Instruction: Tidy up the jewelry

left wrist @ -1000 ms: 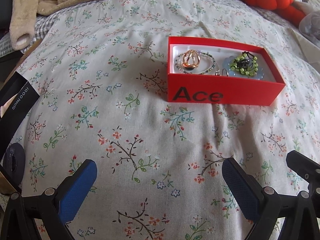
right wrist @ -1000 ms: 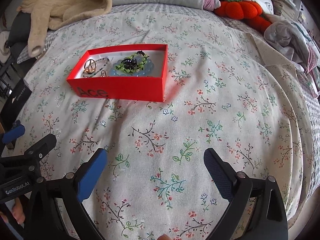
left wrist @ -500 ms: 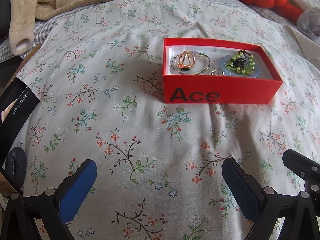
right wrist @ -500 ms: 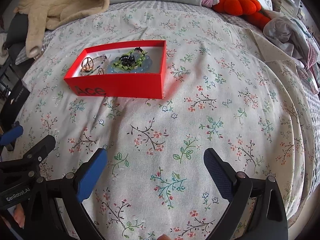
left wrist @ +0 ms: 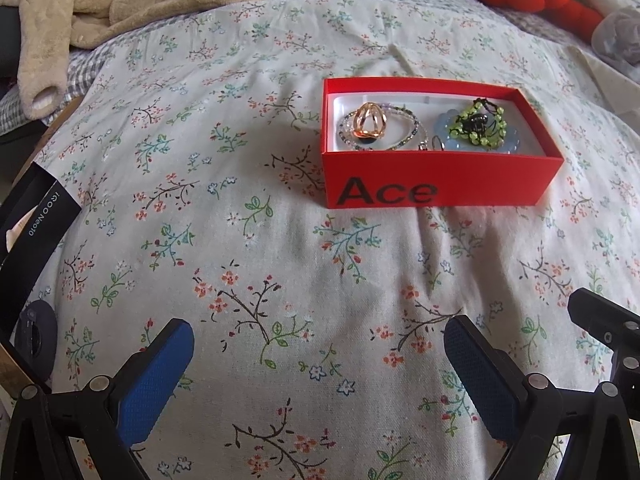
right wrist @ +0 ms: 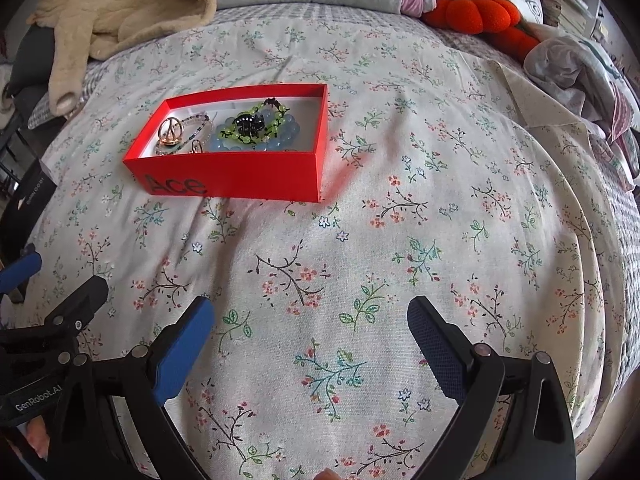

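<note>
Well short of the red box — jewelry inside — each hand-held gripper, left and right, hangs released, empty.

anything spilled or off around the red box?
Nothing spilled. The red box sits flat on the floral bedspread, jewelry all inside, though heaped: green bead bracelet lies atop the blue one. Both grippers open, empty.

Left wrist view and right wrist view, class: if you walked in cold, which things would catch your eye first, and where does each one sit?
The red box marked "Ace" stands out, sitting mid-bed on the floral sheet. Inside it, a rose-gold ring lies at the left end, with a green bead bracelet over pale blue beads to its right. The orange plush sits at the bed's far right, and both grippers, left and right, hang open and empty.
</note>
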Available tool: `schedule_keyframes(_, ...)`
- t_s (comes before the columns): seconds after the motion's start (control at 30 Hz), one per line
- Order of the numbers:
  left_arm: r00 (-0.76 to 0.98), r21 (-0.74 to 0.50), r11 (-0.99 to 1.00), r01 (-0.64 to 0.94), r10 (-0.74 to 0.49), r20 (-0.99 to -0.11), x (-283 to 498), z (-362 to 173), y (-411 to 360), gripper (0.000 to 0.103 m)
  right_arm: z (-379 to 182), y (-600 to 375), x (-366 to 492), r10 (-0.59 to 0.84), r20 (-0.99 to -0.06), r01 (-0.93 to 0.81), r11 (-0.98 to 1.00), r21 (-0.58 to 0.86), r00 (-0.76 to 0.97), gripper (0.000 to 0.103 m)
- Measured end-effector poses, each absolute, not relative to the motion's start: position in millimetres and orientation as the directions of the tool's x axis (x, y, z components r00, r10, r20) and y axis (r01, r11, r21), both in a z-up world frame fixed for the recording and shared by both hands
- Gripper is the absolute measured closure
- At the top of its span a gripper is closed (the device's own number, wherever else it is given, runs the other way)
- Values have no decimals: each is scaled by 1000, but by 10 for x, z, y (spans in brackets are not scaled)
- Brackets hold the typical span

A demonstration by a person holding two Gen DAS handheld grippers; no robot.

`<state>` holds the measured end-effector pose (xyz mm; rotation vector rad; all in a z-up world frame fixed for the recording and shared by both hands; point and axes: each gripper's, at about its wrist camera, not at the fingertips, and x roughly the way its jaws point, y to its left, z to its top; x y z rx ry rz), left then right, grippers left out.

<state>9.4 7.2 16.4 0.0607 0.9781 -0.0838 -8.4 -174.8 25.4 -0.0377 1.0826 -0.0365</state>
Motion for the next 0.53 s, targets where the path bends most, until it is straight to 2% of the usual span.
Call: schedule_keyframes(0.53,520,40,993,110,-24,-854,204,-29,38,0,185,-1721,-49,-63,-873,16,998,-63,484,4)
